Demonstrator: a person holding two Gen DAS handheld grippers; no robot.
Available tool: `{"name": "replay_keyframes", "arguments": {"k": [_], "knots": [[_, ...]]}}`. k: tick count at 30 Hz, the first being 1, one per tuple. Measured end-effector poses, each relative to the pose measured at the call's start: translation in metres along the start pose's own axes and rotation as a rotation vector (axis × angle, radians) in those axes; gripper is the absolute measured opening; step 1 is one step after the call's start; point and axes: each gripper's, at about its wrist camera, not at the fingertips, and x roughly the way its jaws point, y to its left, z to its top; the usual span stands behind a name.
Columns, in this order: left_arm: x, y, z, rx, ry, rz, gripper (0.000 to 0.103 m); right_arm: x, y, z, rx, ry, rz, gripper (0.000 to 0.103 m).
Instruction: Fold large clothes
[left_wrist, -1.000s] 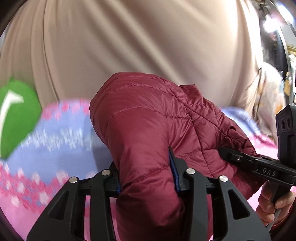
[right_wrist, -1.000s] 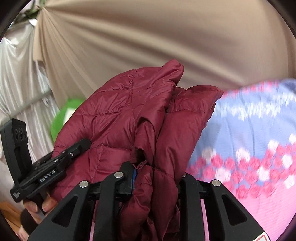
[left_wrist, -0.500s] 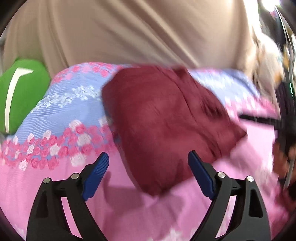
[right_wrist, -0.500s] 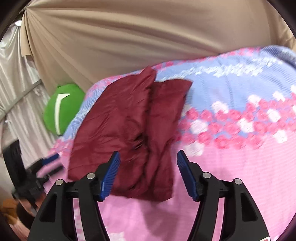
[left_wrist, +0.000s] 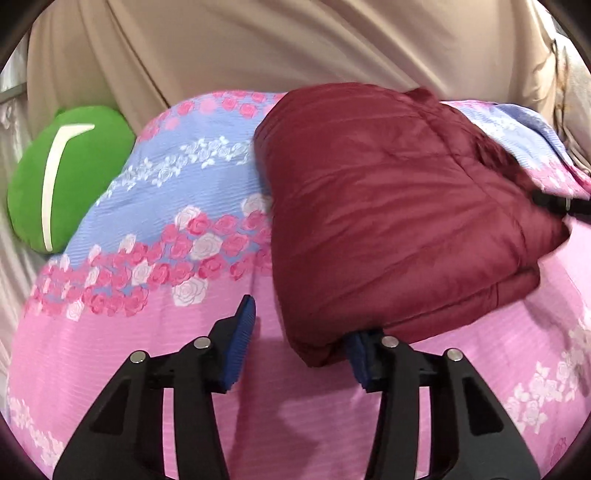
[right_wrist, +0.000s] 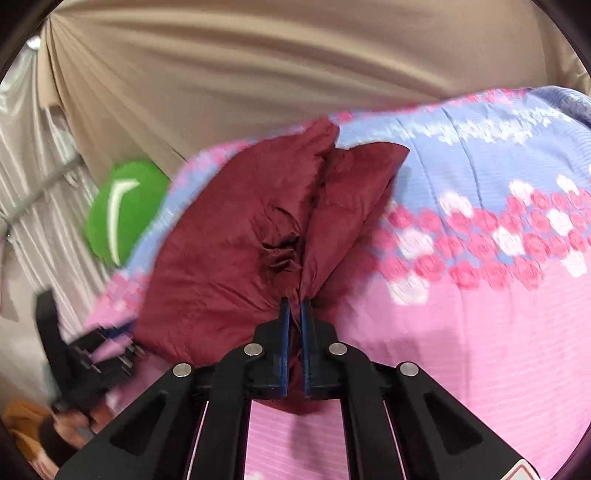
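Observation:
A maroon puffer jacket lies folded on the pink and blue floral bedspread. My left gripper sits at the jacket's near corner with its jaws closing. The corner lies between them: the left pad stands clear of the fabric, and the right pad is partly tucked under it. In the right wrist view the jacket bunches toward my right gripper, which is shut on a pinch of its near edge. The other gripper shows blurred at the left, held by a hand.
A green cushion lies at the bed's far left corner, also the green cushion in the right wrist view. A beige curtain hangs behind the bed and a silver curtain at the left. Bare pink bedspread stretches right of the jacket.
A second ago both grippers held the jacket up. Both then opened and it dropped onto the bed. Now both sit lower; the right has shut on its edge, the left has narrowed.

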Motion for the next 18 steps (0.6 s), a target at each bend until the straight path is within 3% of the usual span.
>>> {"name": "replay_keyframes", "arguments": {"k": [3,4,8,10,14,15,18], "knots": [[0.021,-0.003,-0.01,0.006,0.059,0.006,0.045,0.037,-0.01,-0.02,-0.012,0.129,-0.048,0.002],[0.02,-0.004,-0.011,0.012,0.056,0.01,0.045,0.038,-0.011,-0.021,-0.008,0.134,-0.06,0.003],[-0.017,0.008,-0.009,-0.023,0.002,-0.065,0.045,0.014,-0.011,-0.012,-0.007,0.102,-0.094,0.007],[-0.043,0.015,-0.007,-0.027,-0.041,-0.078,0.046,-0.007,-0.01,-0.002,-0.01,0.04,-0.11,0.012],[-0.074,0.016,0.022,-0.043,-0.143,-0.078,0.066,-0.018,-0.001,0.037,-0.007,-0.034,-0.04,0.04],[-0.073,0.015,0.031,-0.051,-0.157,-0.079,0.067,-0.01,0.006,0.052,-0.011,-0.033,-0.011,0.049],[-0.057,0.006,0.055,-0.071,-0.168,-0.062,0.072,0.028,0.021,0.078,-0.03,0.014,0.006,0.065]]}}
